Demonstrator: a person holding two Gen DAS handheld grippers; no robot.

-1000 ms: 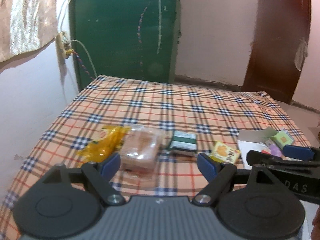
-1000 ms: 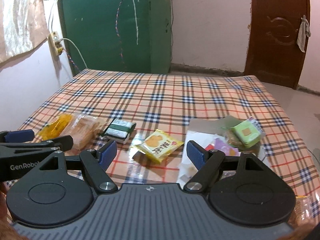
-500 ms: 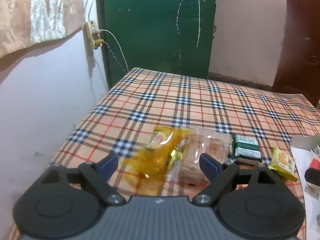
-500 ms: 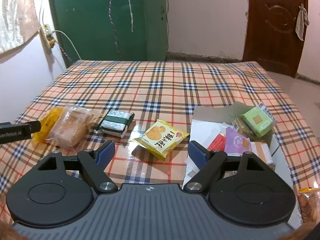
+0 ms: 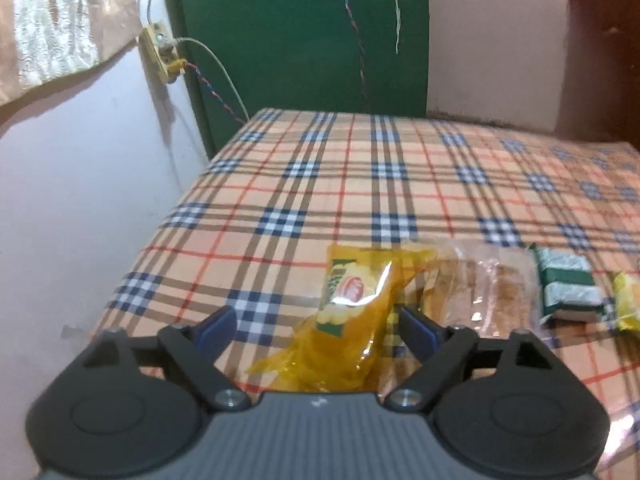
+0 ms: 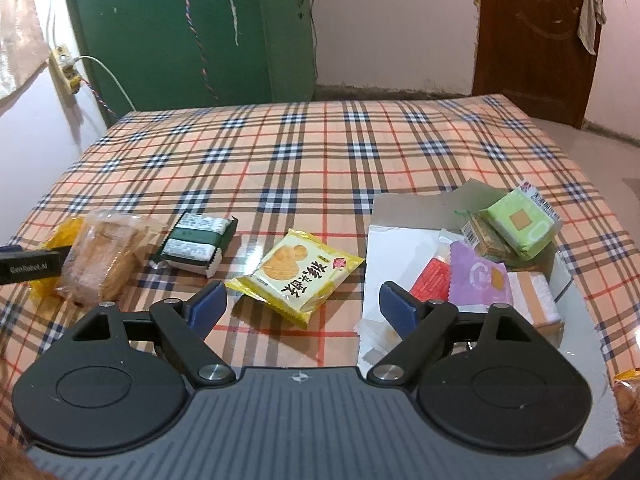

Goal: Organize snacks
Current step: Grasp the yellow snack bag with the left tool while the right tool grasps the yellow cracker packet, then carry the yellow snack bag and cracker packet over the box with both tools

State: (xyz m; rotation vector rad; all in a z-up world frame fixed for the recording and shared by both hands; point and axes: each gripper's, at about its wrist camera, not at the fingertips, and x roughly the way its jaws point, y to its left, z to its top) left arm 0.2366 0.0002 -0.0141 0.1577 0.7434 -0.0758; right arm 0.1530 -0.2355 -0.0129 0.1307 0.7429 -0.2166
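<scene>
Bare plaid tablecloth (image 6: 320, 152) beyond the snack row; box (image 6: 400, 216) crowding the right side.

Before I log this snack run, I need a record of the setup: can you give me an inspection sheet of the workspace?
Surface: plaid tablecloth, wrinkled.
Job's things: yellow bag, clear biscuit pack, green packet and yellow cracker packet in a row; open box holds several snacks.
Clutter: nothing seen.
Grippers: left gripper jaws open around the yellow bag; right gripper jaws open, empty, over the cracker packet.
Cables: white and striped leads from wall socket.
Surroundings: green cabinet, brown door.
</scene>
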